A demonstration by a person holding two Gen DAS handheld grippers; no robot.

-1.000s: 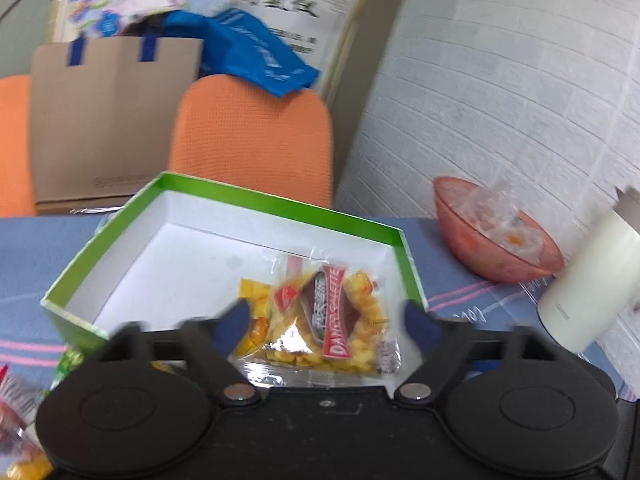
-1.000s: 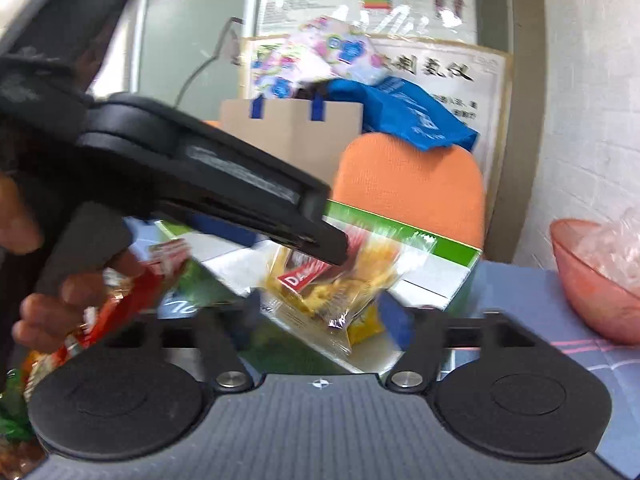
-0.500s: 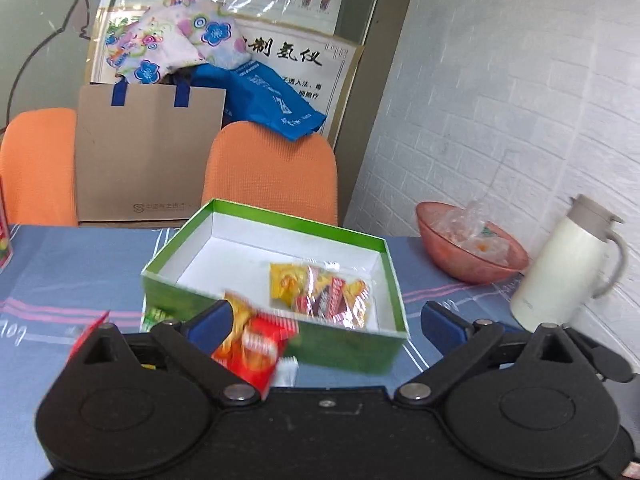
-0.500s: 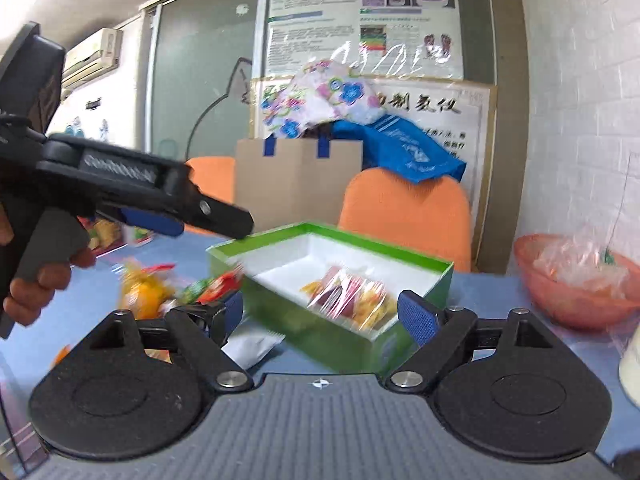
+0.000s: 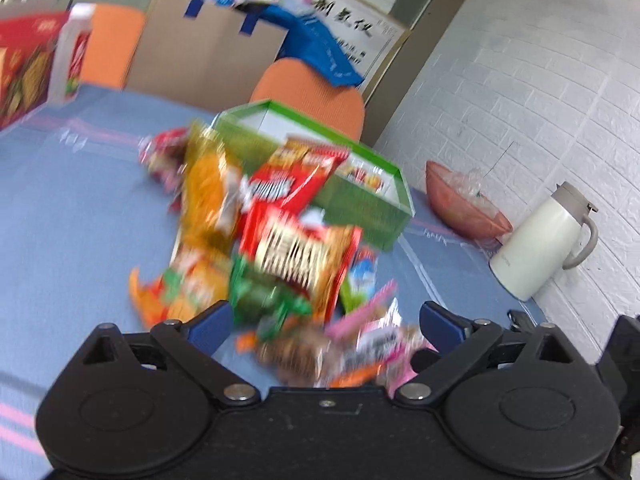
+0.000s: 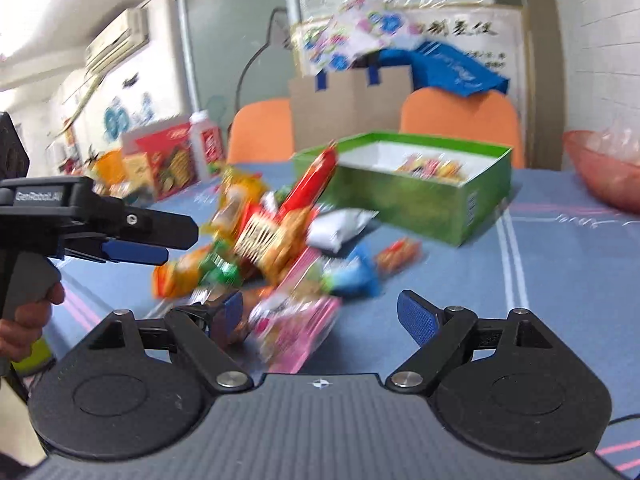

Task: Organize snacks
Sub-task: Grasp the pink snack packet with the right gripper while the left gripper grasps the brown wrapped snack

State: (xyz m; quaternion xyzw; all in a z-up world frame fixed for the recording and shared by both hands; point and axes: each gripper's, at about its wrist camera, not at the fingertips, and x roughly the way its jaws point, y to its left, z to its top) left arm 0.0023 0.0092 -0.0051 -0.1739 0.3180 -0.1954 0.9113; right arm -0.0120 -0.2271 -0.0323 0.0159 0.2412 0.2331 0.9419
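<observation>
**Inspector A:** From the left wrist view, the left hand-held gripper (image 5: 326,322) stands wide open and holds nothing. It points at the snack pile (image 5: 264,240) on the blue counter (image 5: 76,216). The pile lies loose, just in front of the green box (image 5: 360,204).

**Inspector B:** Materials?

**Inspector A:** Crinkled foil and glossy plastic packets, flat and pillow-shaped; a red packet (image 5: 296,252) leans on top, an orange packet (image 5: 206,196) beside it. Motion blur hides the print. The box is stiff card, white inside, with one clear-wrapped packet at its bottom.

**Inspector B:** And the right wrist view?

**Inspector A:** The right hand-held gripper (image 6: 320,314) is likewise spread wide and empty, with a pink packet (image 6: 298,330) directly before its fingers. I judge the step to be selection of the next snack; most of the pile is still outside the box (image 6: 424,208).

**Inspector B:** Requirement for the next move?

**Inspector A:** Closing on one packet only, by its edge or seam. Slick film may slip, and neighbouring packets overlap.
</observation>
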